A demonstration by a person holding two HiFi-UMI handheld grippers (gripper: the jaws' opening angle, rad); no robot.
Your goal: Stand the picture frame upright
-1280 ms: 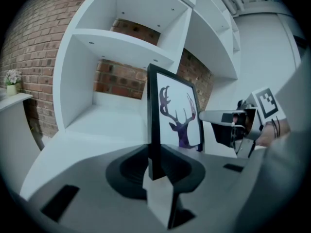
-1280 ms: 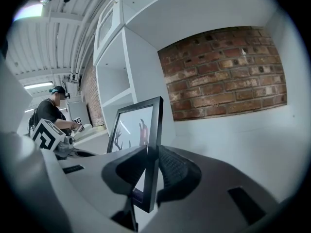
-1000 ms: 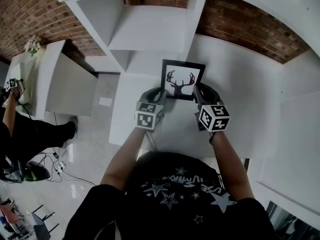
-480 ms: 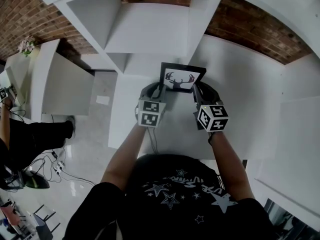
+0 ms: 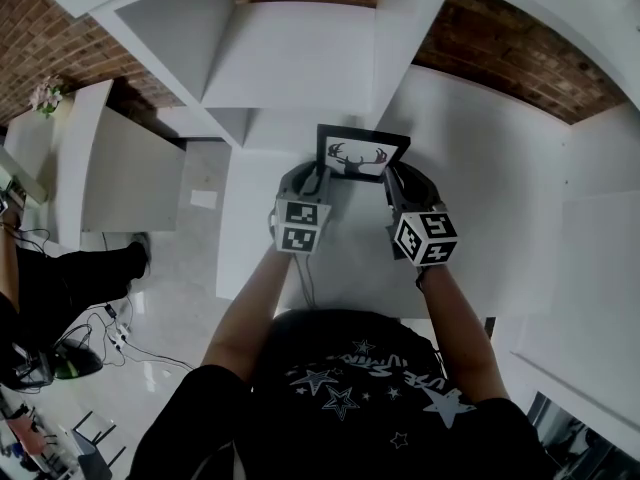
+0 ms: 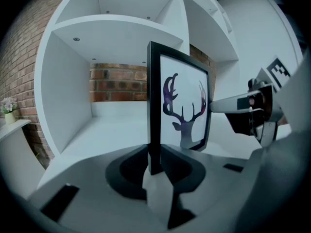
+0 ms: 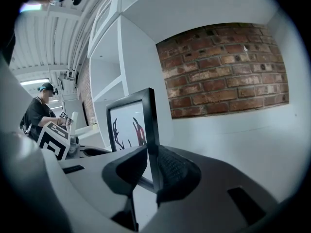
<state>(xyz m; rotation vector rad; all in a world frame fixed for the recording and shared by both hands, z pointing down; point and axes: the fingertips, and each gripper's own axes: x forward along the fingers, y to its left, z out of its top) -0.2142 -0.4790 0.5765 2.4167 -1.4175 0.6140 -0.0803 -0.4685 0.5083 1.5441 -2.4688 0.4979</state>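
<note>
The picture frame (image 5: 361, 155) is black with a deer-antler print on white. It stands nearly upright on the white shelf top (image 5: 470, 168), held at both side edges. My left gripper (image 5: 318, 184) is shut on its left edge (image 6: 154, 130), the black bar pinched between the dark pads. My right gripper (image 5: 389, 183) is shut on its right edge (image 7: 152, 135), the ribbed pad (image 7: 172, 171) pressing the bar. The print faces me in the left gripper view (image 6: 184, 106).
White open shelving (image 5: 300, 58) rises just behind the frame, with a brick wall (image 5: 520, 63) beyond. A white cabinet (image 5: 120, 168) stands at the left. A person (image 7: 41, 113) with another marker cube is far off in the right gripper view.
Both grippers have tilted the frame up from leaning back to nearly upright, so it looks shorter from above. The grips have not changed.
</note>
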